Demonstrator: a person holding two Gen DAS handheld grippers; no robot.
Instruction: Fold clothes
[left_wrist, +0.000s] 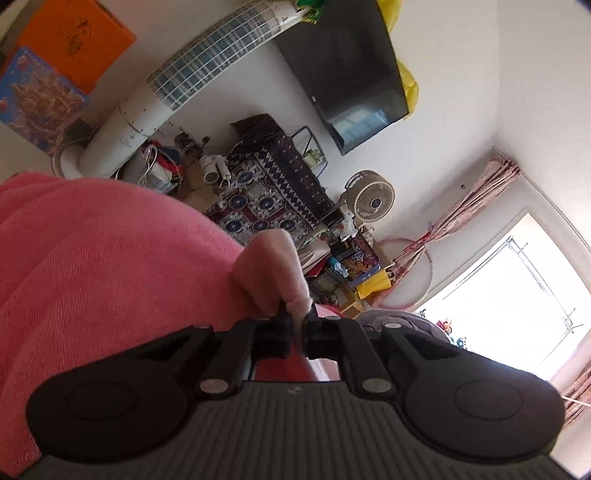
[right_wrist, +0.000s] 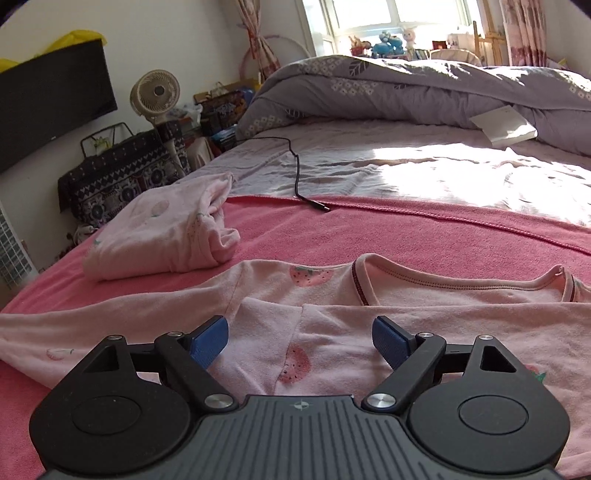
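Note:
A pale pink top with strawberry prints (right_wrist: 369, 295) lies spread on the pink blanket (right_wrist: 406, 236), neckline toward the far side, one sleeve trailing left. My right gripper (right_wrist: 299, 339) hovers low over the middle of the top, its blue pads (right_wrist: 208, 341) wide apart with nothing gripped. In the left wrist view, which is rolled sideways, my left gripper (left_wrist: 297, 325) is shut on a fold of pale pink cloth (left_wrist: 273, 269) standing up from its tips, with the pink blanket (left_wrist: 92, 258) filling the left side.
A folded pale pink garment (right_wrist: 162, 236) rests at the blanket's left. A black cable (right_wrist: 297, 173) crosses the sheet beyond. A bunched grey duvet (right_wrist: 406, 85) and a white box (right_wrist: 504, 125) lie at the far end. A round fan (right_wrist: 155, 96) and a patterned cover (right_wrist: 122, 173) stand left of the bed.

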